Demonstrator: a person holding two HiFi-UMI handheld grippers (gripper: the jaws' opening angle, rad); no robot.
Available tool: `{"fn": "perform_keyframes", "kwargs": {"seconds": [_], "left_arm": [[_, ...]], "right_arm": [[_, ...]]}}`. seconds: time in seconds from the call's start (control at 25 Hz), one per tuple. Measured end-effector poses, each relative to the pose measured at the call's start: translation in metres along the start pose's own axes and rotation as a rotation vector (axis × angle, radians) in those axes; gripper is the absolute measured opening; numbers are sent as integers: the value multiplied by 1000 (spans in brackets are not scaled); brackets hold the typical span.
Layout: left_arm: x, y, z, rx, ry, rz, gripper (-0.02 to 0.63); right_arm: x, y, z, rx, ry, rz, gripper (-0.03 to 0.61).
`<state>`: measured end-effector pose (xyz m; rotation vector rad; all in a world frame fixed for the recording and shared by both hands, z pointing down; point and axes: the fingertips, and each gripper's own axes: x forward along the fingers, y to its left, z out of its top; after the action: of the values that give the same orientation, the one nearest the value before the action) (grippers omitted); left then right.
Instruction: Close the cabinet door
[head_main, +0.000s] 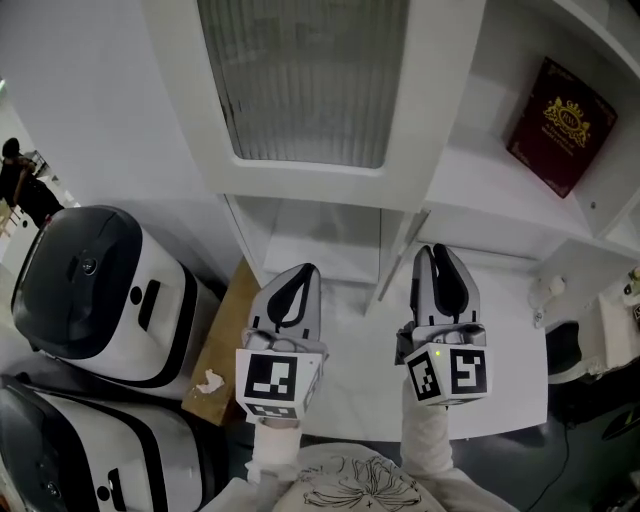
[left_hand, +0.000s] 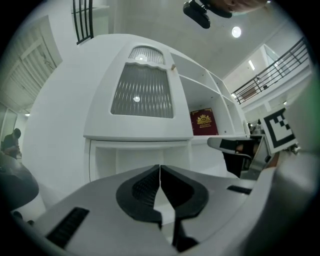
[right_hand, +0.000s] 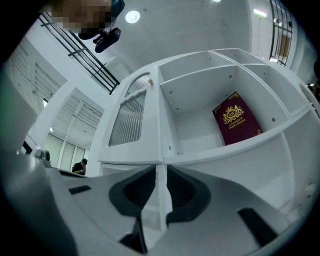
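Note:
The white cabinet's upper door with a frosted glass pane stands swung out. Below it a narrow lower door is ajar and shows edge-on. My right gripper points at that edge. In the right gripper view the door's thin white edge runs up between the jaws, and the pads press on it from both sides. My left gripper hovers to the left, in front of the lower shelf opening. Its jaws meet with nothing between them. A dark red book leans in the open right compartment.
Two black-and-white machines stand on the floor at the left, with a brown board beside them. A white ledge lies under my grippers. A person is far off at the left.

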<state>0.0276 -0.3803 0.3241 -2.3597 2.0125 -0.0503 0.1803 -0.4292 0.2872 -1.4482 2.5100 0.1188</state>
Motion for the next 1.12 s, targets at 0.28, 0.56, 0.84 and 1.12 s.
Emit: {"fn": "perform_keyframes", "kwargs": {"seconds": [0.28, 0.56, 0.84, 1.12], "left_arm": [[-13, -5, 6, 2, -7, -36, 5], [-25, -5, 12, 1, -14, -72, 5], [-35, -5, 13, 0, -9, -107, 5], [-43, 1, 10, -3, -12, -131, 5]], "right_arm": [[-20, 13, -7, -31, 49, -18, 60], [-36, 22, 1, -33, 54, -68, 44], [-47, 32, 4, -45, 61, -96, 44], [-53, 44, 2, -62, 73, -117, 44]]}}
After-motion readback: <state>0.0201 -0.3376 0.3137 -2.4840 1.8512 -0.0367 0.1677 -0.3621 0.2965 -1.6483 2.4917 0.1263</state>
